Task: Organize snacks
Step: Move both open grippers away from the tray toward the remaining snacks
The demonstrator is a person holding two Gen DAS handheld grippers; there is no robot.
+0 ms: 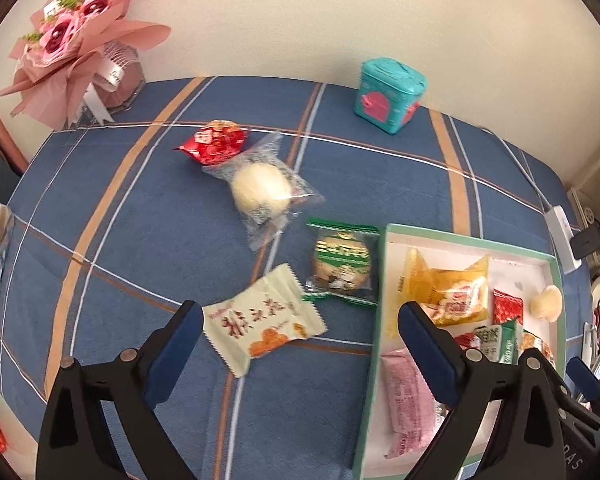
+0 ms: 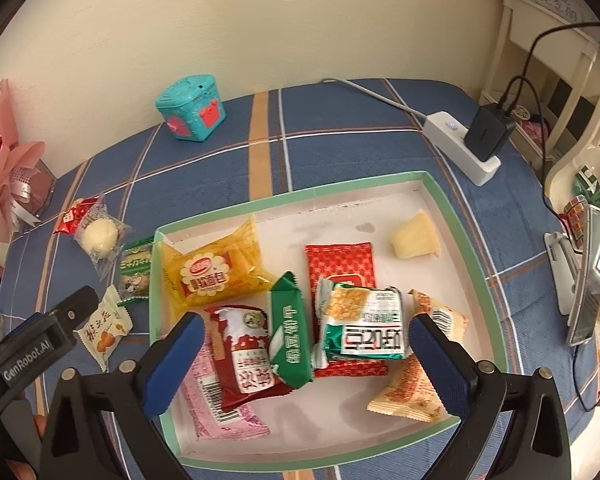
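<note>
The left gripper (image 1: 300,334) stands wide open above the blue plaid tablecloth (image 1: 148,216), gripping nothing; a cream snack packet (image 1: 262,320) lies between its fingers on the cloth. The right gripper (image 2: 302,346) is likewise wide open and empty, hovering over the green-rimmed tray (image 2: 456,216). Inside the tray lie a yellow packet (image 2: 210,272), a green packet (image 2: 290,332), a red packet (image 2: 244,356) and others. Outside the tray's left edge lie a green-wrapped biscuit (image 1: 342,266), a clear-wrapped bun (image 1: 262,190) and a red sweet (image 1: 216,142). A teal tin (image 1: 390,94) stands near the table's far edge.
</note>
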